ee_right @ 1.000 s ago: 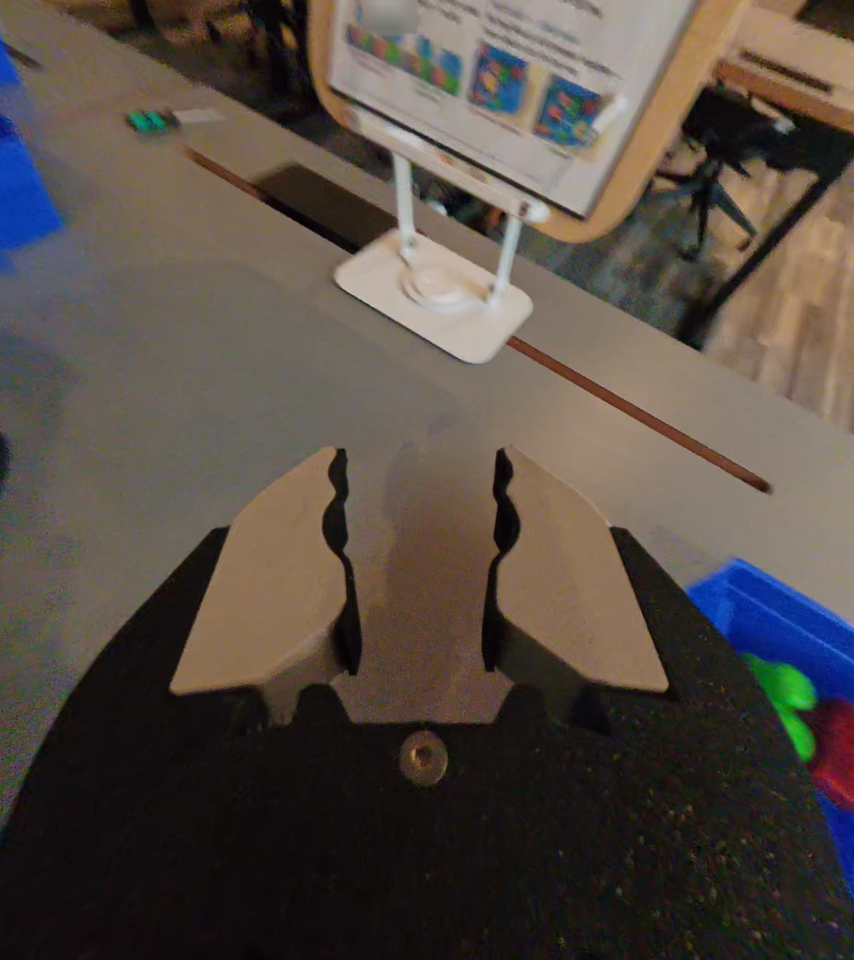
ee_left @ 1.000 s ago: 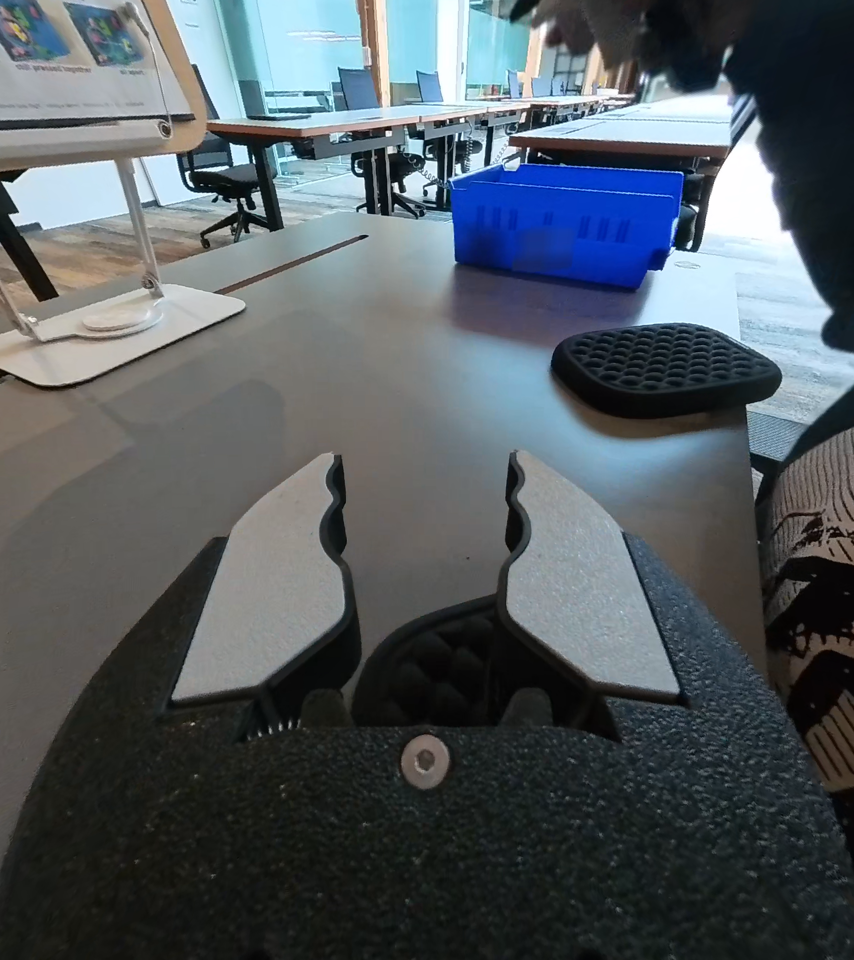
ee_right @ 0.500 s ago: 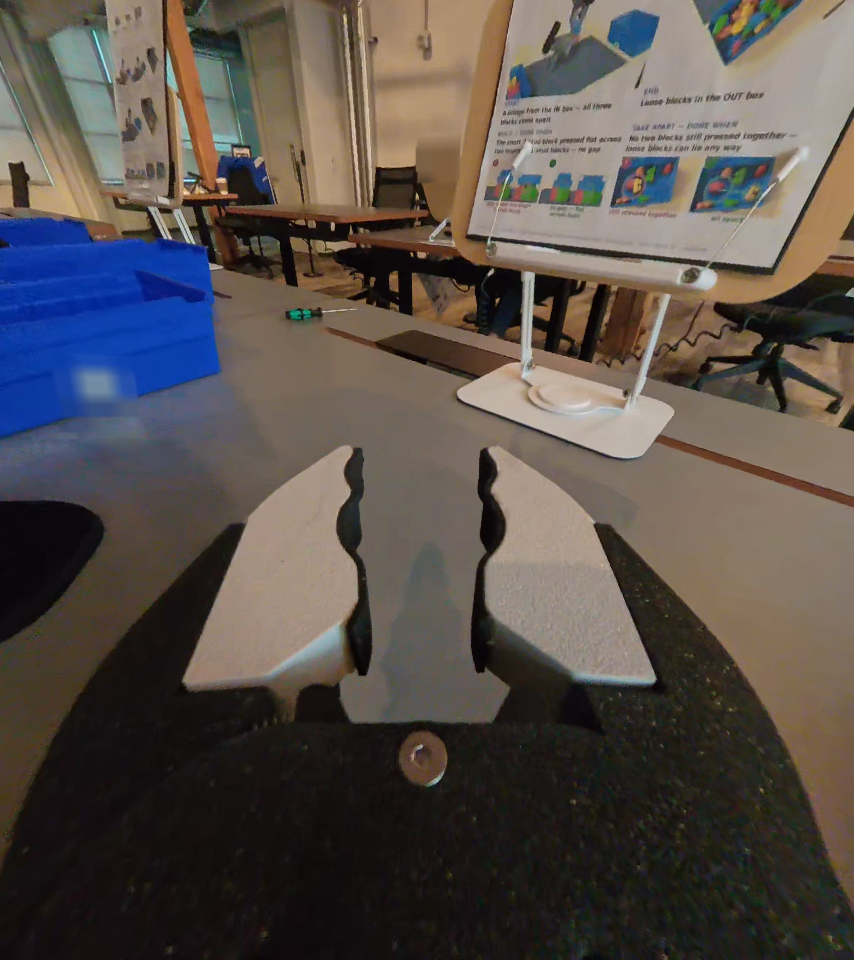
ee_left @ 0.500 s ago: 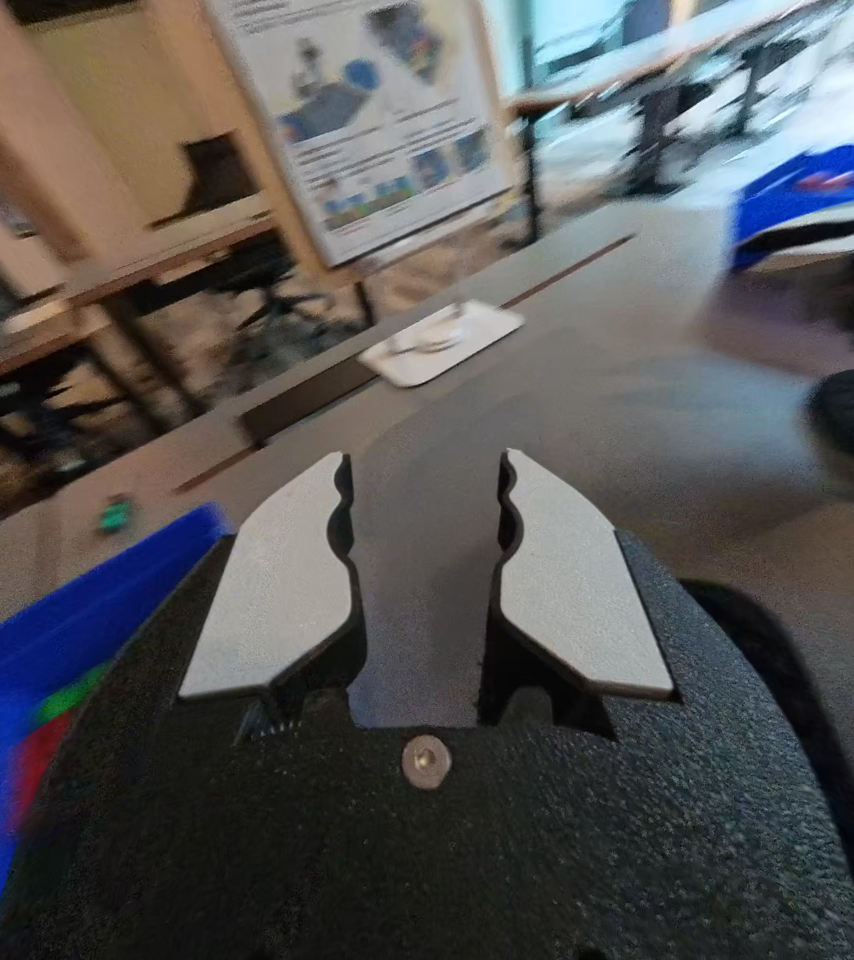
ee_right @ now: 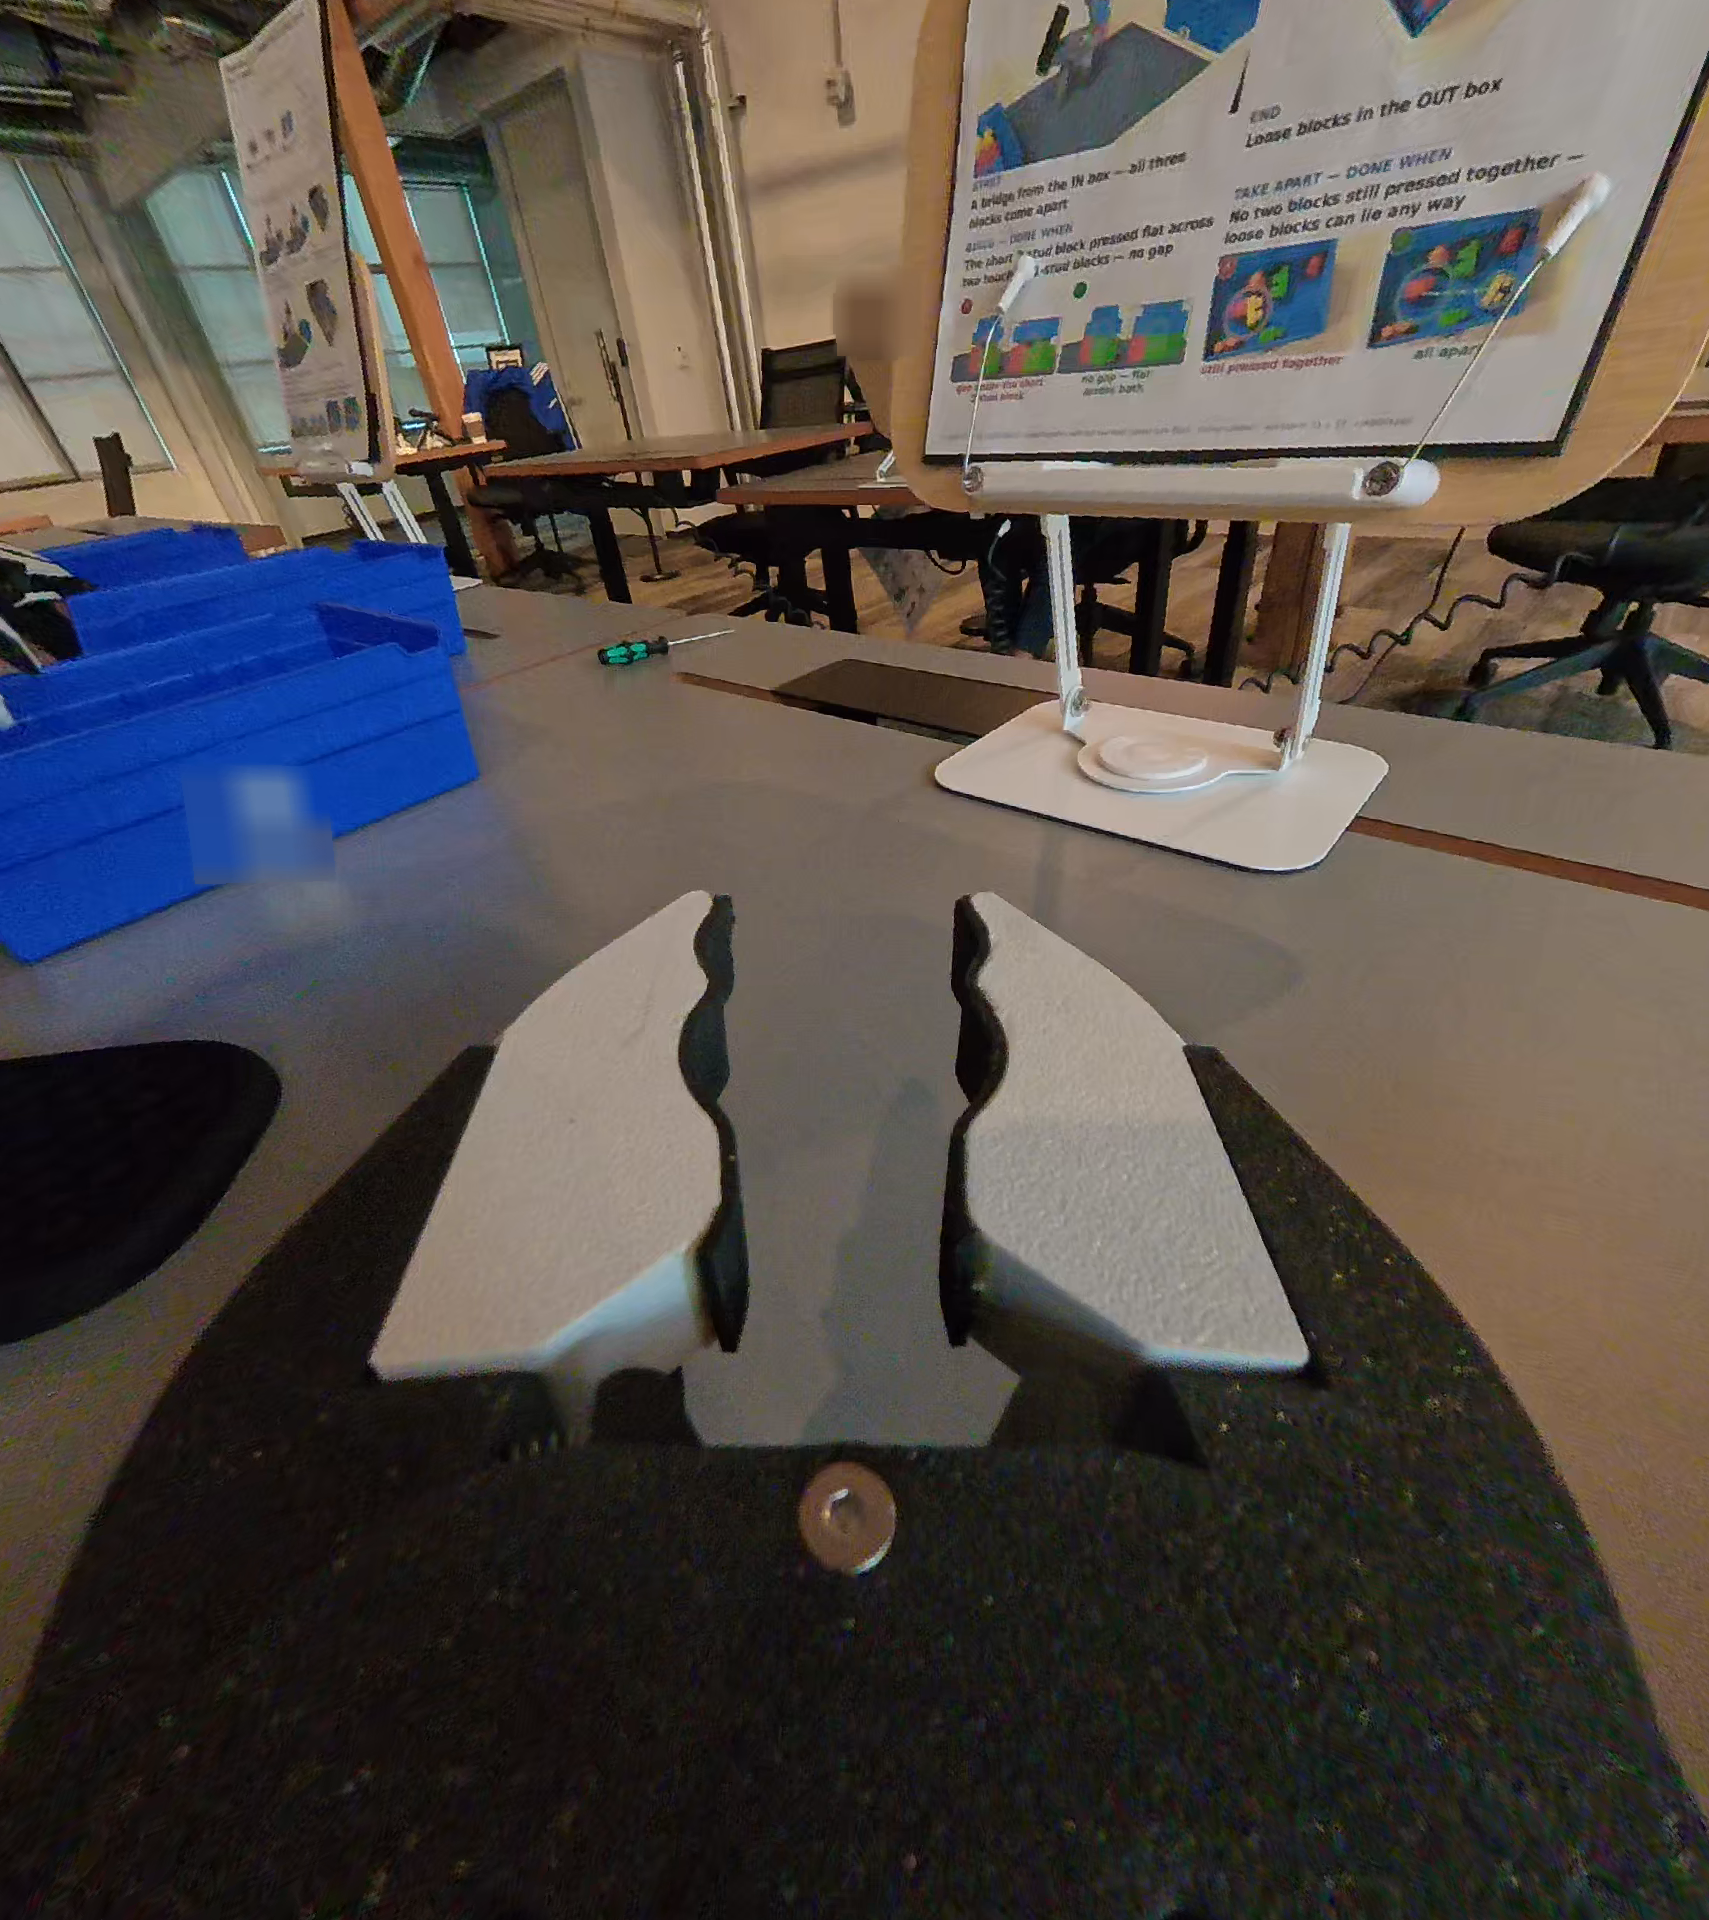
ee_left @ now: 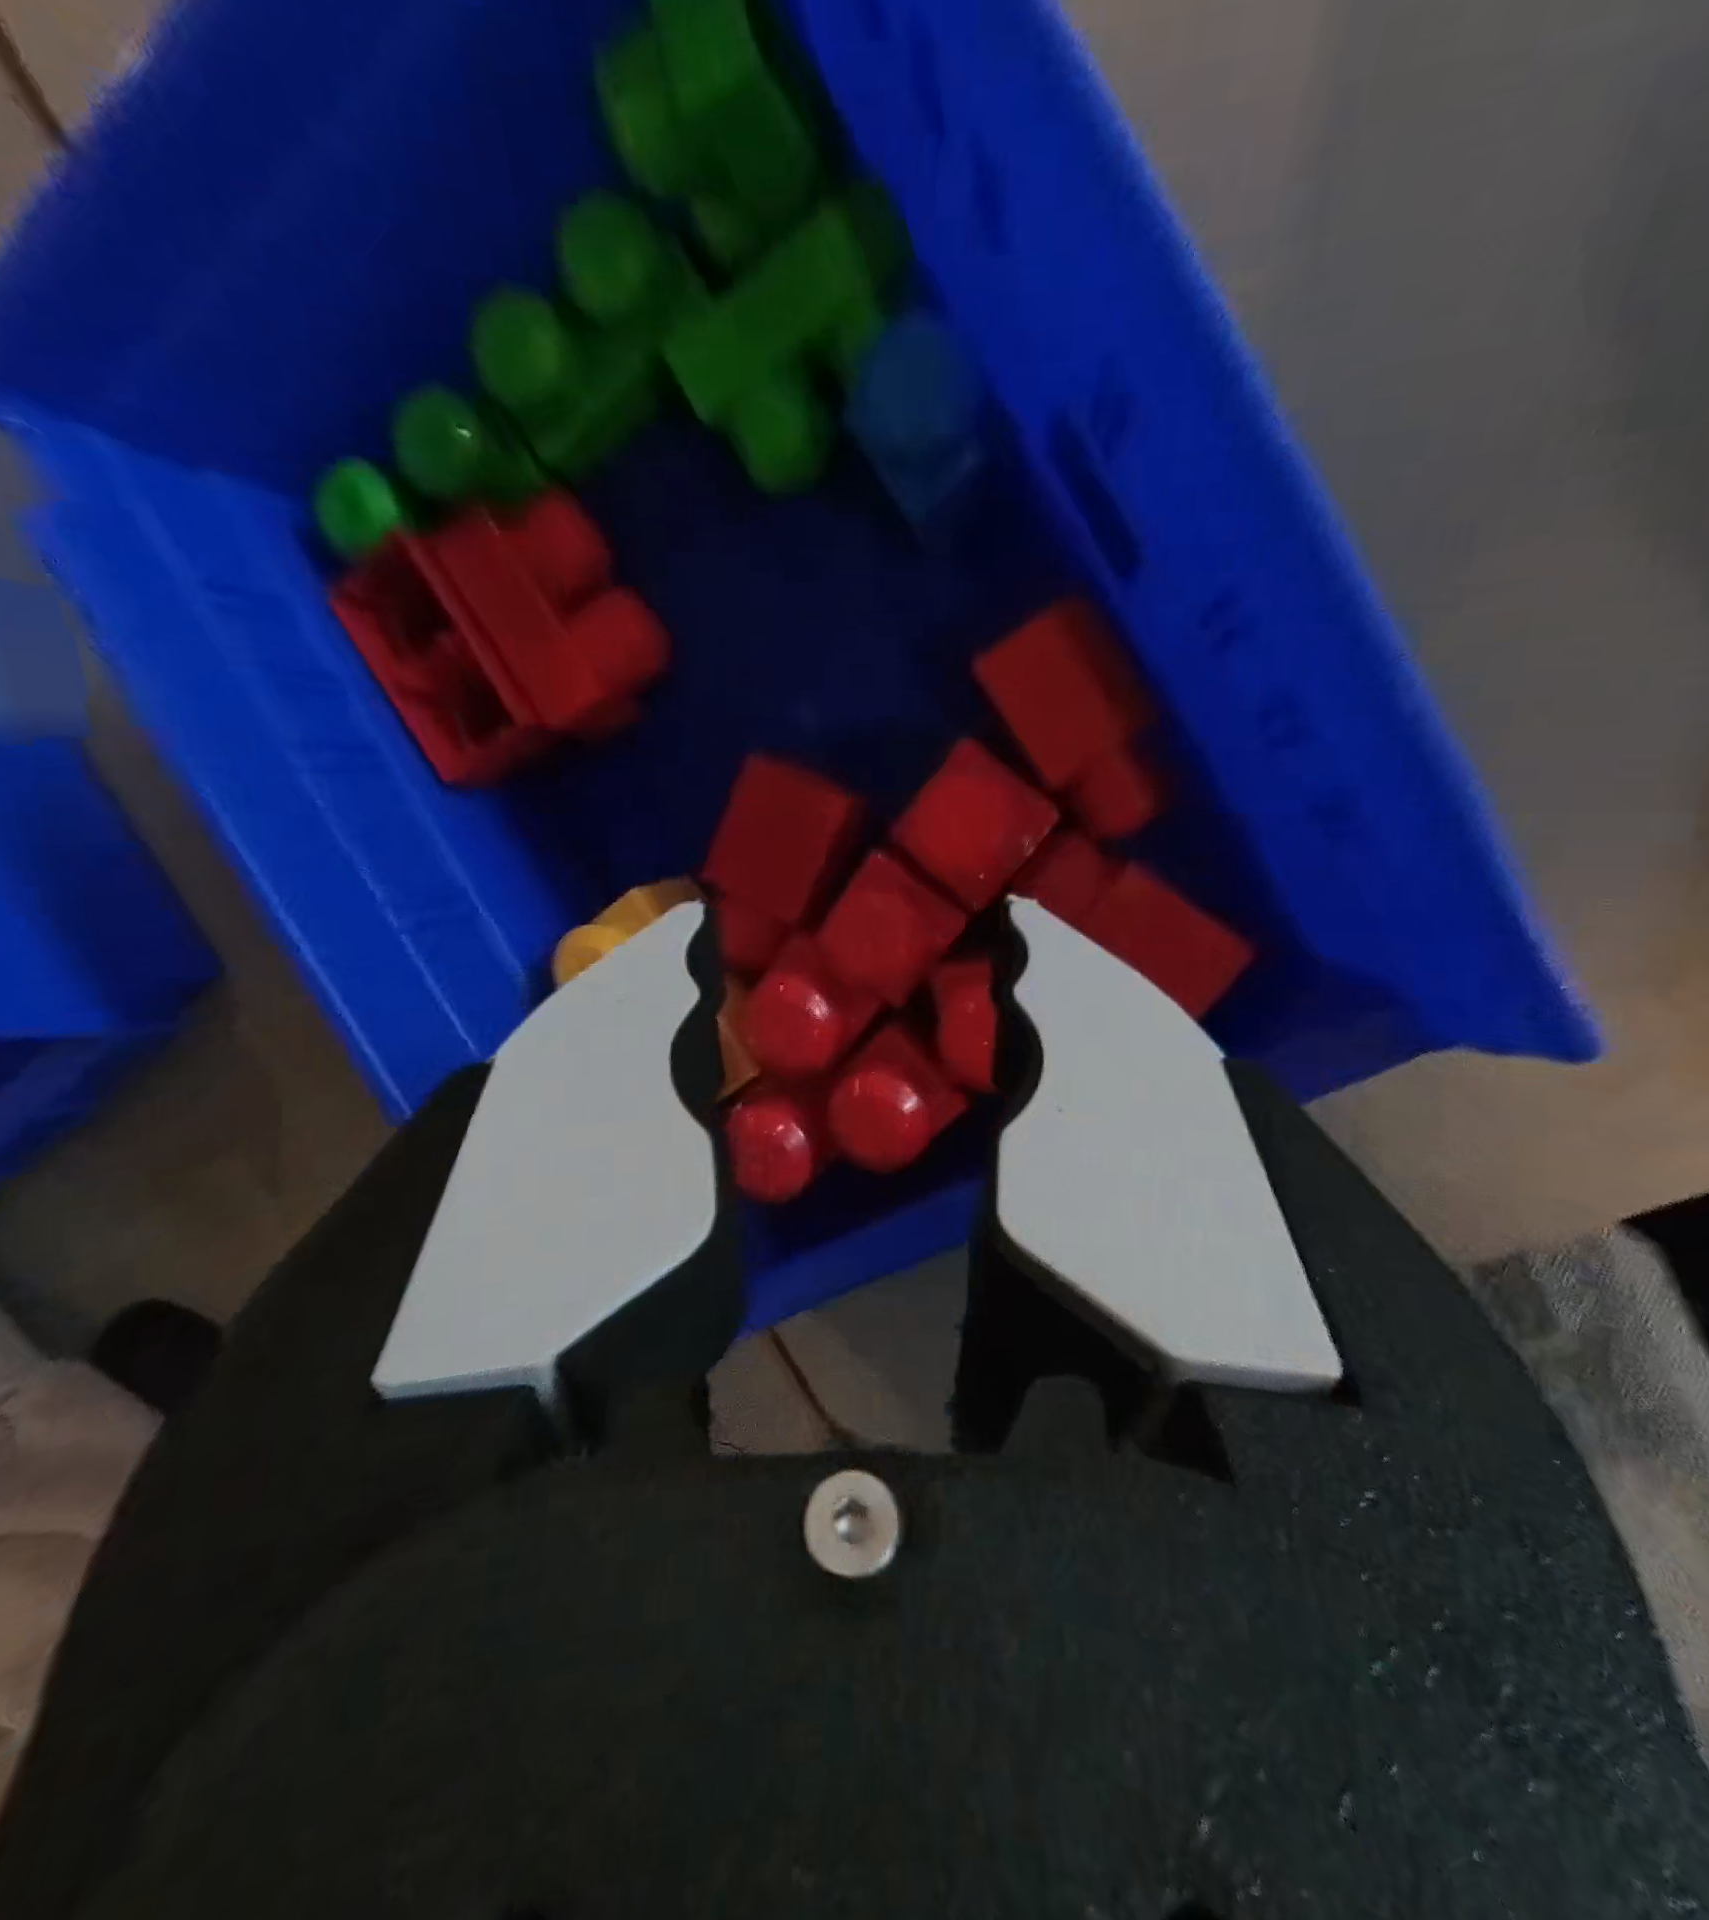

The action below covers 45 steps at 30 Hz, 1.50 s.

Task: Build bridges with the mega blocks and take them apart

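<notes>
1. An instruction sheet [ee_right: 1276, 208] with printed text and block pictures stands on a white stand [ee_right: 1162, 774] on the grey table [ee_right: 1452, 1039]; a blurred label patch sits on a blue bin [ee_right: 154, 769].
2. Red blocks [ee_left: 891, 935], green blocks [ee_left: 684, 301], a blue one and a yellow one lie loose in a blue bin [ee_left: 1245, 416].
3. The left gripper [ee_left: 858, 920] hangs above the red pile, fingers parted, gripping nothing.
4. The right gripper [ee_right: 837, 914] is low over bare table, narrowly parted, empty.

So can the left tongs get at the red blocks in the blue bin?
Probably yes. The left tongs are open right above the red blocks in the blue bin, and nothing covers them. The picture is blurry, so whether they touch is unclear.
</notes>
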Motion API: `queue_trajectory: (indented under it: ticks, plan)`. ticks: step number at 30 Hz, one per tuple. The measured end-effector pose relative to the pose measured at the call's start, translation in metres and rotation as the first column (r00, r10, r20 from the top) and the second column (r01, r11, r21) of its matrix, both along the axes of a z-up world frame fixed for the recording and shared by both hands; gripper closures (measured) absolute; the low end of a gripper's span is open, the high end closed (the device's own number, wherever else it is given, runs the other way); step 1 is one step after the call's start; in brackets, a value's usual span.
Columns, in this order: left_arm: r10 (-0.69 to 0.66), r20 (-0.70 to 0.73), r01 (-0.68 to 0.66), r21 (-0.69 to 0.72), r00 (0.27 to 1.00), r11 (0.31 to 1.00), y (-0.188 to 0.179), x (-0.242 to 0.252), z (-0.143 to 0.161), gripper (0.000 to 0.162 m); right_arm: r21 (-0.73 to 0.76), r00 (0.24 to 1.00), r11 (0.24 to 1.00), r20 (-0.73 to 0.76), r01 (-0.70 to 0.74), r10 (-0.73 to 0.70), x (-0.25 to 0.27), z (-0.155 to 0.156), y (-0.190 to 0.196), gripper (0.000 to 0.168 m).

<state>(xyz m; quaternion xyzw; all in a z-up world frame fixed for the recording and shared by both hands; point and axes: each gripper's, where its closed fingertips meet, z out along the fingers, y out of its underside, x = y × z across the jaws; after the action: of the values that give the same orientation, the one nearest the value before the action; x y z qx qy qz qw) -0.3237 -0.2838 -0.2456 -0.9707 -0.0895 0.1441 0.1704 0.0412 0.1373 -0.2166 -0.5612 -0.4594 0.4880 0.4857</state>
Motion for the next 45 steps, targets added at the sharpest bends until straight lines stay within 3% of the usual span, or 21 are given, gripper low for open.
queue_trajectory:
  ticks: [8, 16, 19, 21, 32, 40, 45]
  plan:
    - [-0.162, 0.176, 0.195, -0.189, 0.971, 0.962, -0.016, 0.001, -0.04, 0.117, -0.019, 1.0, 1.0, -0.012, -0.003, 0.003, 0.002, 0.002, 0.001, 0.129]
    - [-0.138, 0.214, 0.188, -0.237, 0.967, 0.953, -0.019, -0.006, -0.055, 0.119, -0.018, 1.0, 1.0, -0.01, -0.003, 0.003, 0.002, 0.002, 0.001, 0.129]
    - [-0.141, 0.225, 0.193, -0.233, 0.964, 0.953, -0.02, -0.006, -0.061, 0.133, -0.018, 1.0, 1.0, -0.007, -0.004, 0.004, 0.002, 0.002, 0.001, 0.129]
    - [-0.141, 0.236, 0.194, -0.218, 0.961, 0.956, -0.02, -0.005, -0.06, 0.133, -0.019, 1.0, 1.0, -0.006, -0.002, 0.002, 0.002, 0.001, 0.002, 0.129]
    - [-0.243, 0.104, 0.26, -0.22, 0.965, 0.94, -0.001, 0.003, 0.01, 0.133, -0.014, 1.0, 1.0, 0.026, -0.015, 0.015, -0.002, -0.004, -0.001, 0.129]
    - [-0.457, -0.015, 0.442, -0.226, 0.89, 0.868, 0.073, 0.043, 0.071, 0.133, -0.009, 0.998, 1.0, 0.055, -0.023, 0.024, -0.003, -0.009, -0.003, 0.13]
    - [-0.611, -0.022, 0.595, -0.2, 0.792, 0.778, 0.134, 0.089, 0.074, 0.133, 0.001, 0.997, 1.0, 0.074, -0.023, 0.022, -0.004, -0.012, -0.003, 0.13]
